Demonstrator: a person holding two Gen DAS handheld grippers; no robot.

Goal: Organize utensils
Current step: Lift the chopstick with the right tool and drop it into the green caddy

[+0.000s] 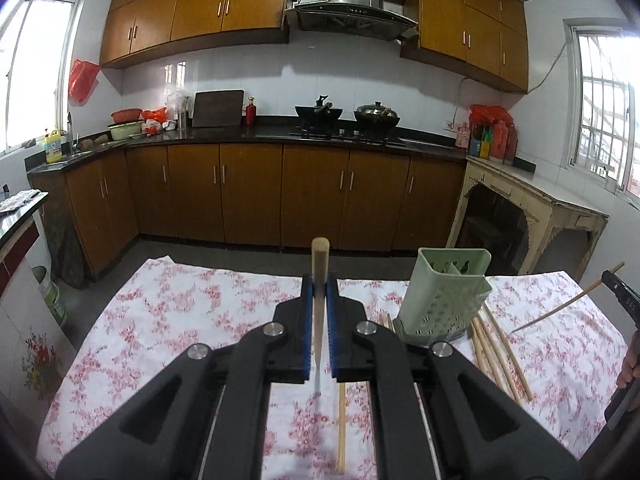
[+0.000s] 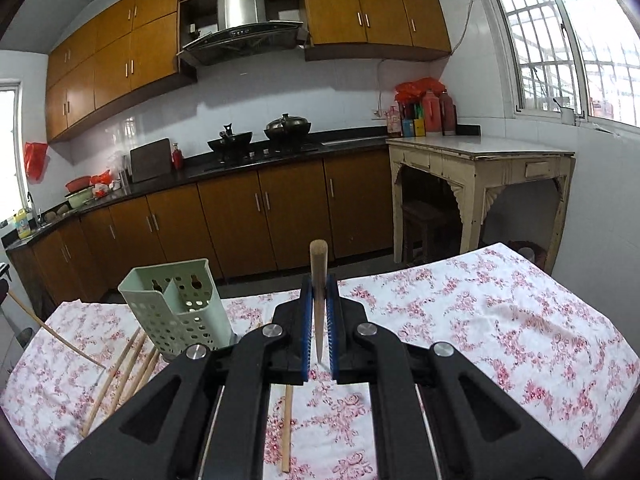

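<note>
Beyond my fingers I see brown cabinets (image 1: 248, 196) under a dark counter, with two black woks (image 1: 319, 112) on the stove below a steel range hood (image 1: 352, 0). Off to their right stands a worn cream side table (image 2: 480, 160) beneath a window (image 2: 560, 40).

Right tongs (image 2: 319, 294) clamping chopstick (image 2: 319, 276), green holder (image 2: 176, 308) left

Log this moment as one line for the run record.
left tongs: shut on chopstick | right tongs: shut on chopstick | green holder: upright on cloth | loose chopsticks: beside holder
</note>
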